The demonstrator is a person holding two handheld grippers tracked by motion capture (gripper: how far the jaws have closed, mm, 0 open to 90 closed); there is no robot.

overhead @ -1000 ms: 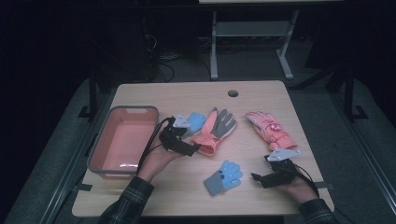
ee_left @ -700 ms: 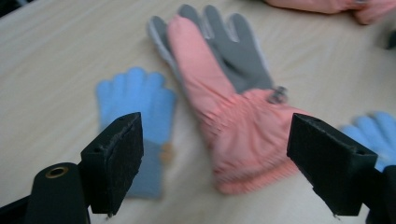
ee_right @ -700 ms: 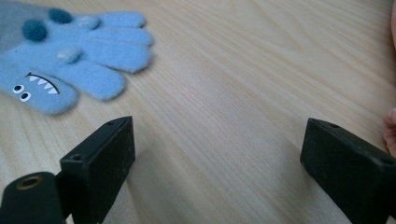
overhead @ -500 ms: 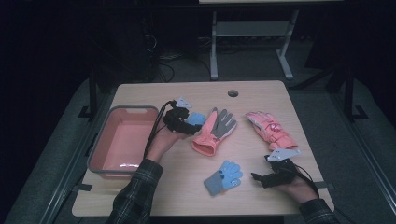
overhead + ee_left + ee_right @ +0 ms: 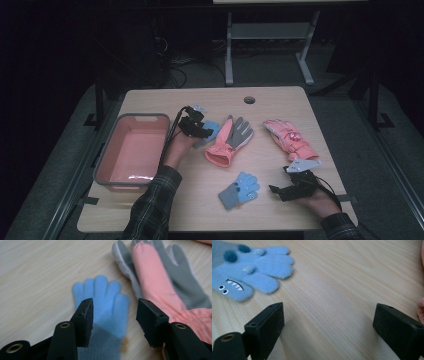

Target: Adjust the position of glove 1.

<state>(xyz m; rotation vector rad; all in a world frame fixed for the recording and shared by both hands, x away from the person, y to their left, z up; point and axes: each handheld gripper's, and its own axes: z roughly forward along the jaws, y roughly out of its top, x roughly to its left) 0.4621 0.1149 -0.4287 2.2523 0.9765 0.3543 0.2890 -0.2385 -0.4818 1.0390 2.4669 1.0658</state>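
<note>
L gripper sits centre-left of the high view, over a small blue glove that lies just beside the thumb edge of the salmon-and-grey glove. In the left gripper view its jaws have just been closing but aren't pressing yet: the blue glove lies flat on the tabletop between the two pads, fingers pointing to the top of the frame, grey cuff at the bottom between the jaws. A gap shows on each side of the glove, so nothing's gripped. The salmon-and-grey glove fills the upper right of that view, touching or nearly touching the blue one's edge; can't tell which.

R gripper rests at lower right of the high view, in the person's hand near the table's front edge. Jaws spread wide w/ bare wood between them in the right gripper view, holding nothing. A second blue glove w/ a monster face lies just left of it, bottom centre of the high view; same glove is upper left in the right gripper view, apart from the jaws.

Pink ski glove lies right of centre, well apart from the L gripper. Pink bin w/ grey rim sits at the left of the table, nothing visible inside.
</note>
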